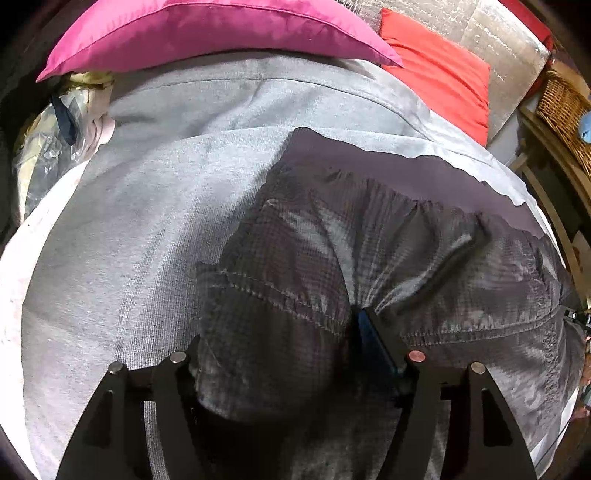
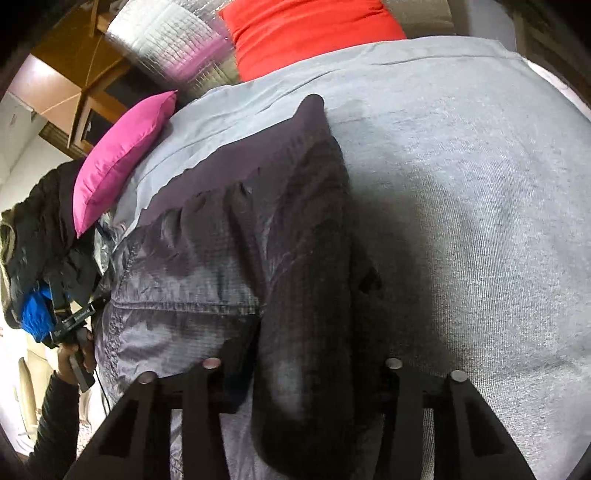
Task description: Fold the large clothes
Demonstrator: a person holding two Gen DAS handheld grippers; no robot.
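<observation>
In both wrist views the dark garment (image 1: 369, 258) bunches over each claw's fingertips, hiding them. The wicker basket (image 1: 565, 110) is cut off at the right edge, its blue contents unidentifiable.

No legible text, label, brand, number or sign appears on anything in either wrist view

Left gripper (image 1: 280, 332) bunching up the dark grey quilted nylon jacket (image 1: 424, 266)
fabric bulges between both fingers; light grey knit sheet (image 1: 140, 229) underneath; shiny magenta pillow (image 1: 207, 33) behind
</observation>
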